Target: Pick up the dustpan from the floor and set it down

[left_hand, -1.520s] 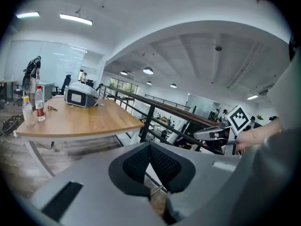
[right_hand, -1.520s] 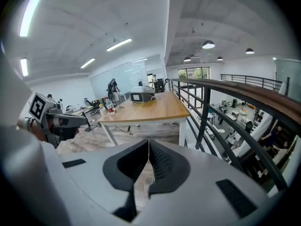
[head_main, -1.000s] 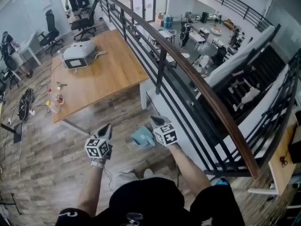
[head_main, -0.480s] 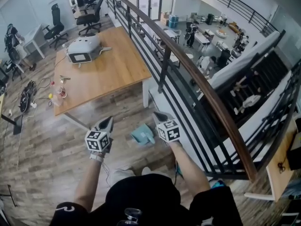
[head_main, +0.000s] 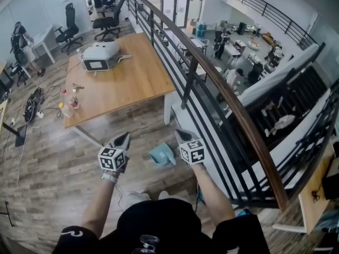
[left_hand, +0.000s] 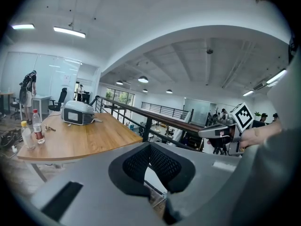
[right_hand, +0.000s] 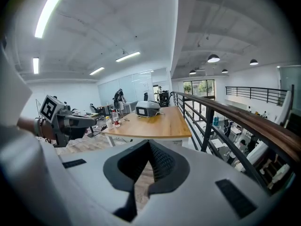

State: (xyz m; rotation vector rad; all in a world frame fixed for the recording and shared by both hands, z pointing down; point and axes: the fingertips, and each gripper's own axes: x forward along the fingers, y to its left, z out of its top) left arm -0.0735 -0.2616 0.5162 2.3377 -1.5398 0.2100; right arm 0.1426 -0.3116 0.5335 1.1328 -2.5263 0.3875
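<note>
- Left gripper (head_main: 122, 138): held level with the right gripper, above the floor (head_main: 53, 163). In its own view the two dark ribbed pads meet at the tips. The jaws are closed with nothing between them.
- Right gripper (head_main: 179, 135): held beside the railing (head_main: 233, 110). Its pads are also pressed together at the tips, closed on nothing.
- Dustpan (head_main: 161, 155): teal, lying on the wood-plank floor. In the head view it sits between the two grippers, closer to the right one and near the foot of the railing. Neither gripper touches it.
- Markings: the left marker cube (head_main: 111, 159) and the right marker cube (head_main: 193, 151) each carry black-and-white square code patterns. There are no letters on them to read.
- Wooden table (head_main: 122, 83): stands ahead of the left gripper and alongside the railing. A white device (head_main: 100, 56) with a dark screen panel sits near its far end.
- Bottles: at the table's near left edge stand a red-labelled bottle (left_hand: 37, 126) and a yellow-capped bottle (left_hand: 26, 134), both upright and just beside each other. The print on the red label is too small to read.
- Railing: black uprights under a brown wooden handrail, running away along the table's right side, with a lower floor visible beyond it.
</note>
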